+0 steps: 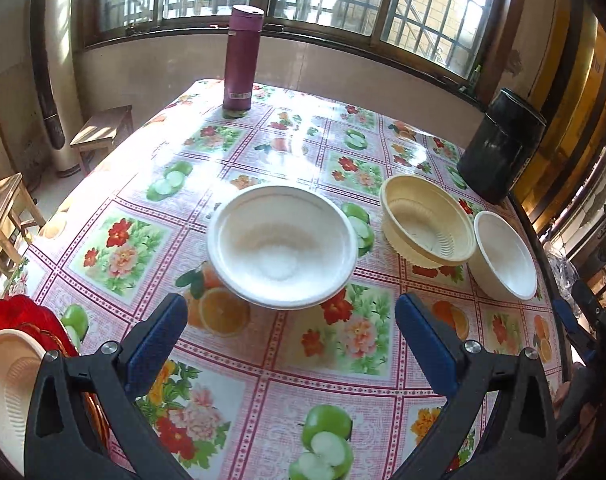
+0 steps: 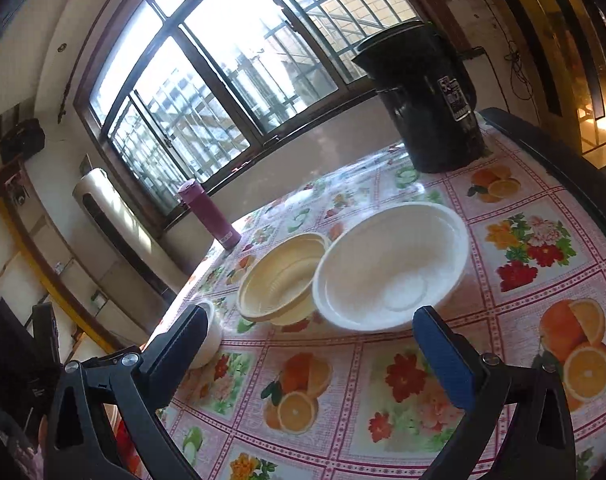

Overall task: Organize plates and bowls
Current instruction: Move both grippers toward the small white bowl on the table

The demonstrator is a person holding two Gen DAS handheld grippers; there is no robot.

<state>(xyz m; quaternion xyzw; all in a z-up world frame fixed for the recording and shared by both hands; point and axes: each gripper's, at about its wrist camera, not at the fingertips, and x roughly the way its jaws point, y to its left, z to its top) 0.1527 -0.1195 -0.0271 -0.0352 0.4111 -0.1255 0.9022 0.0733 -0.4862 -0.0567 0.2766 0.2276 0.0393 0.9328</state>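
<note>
Both tongs gape wide and empty, left tongs (image 1: 291,332) facing the large white bowl (image 1: 283,246) mid-surface, right tongs (image 2: 309,340) near the cream bowl (image 2: 281,280); best pinch one rim squarely, lift level, nest by size.

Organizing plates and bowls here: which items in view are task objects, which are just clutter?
Task items:
large white bowl
cream bowl
small white bowl
cream plate on the red plate

Just lying about:
purple thermos
black canister
wooden stools
</note>
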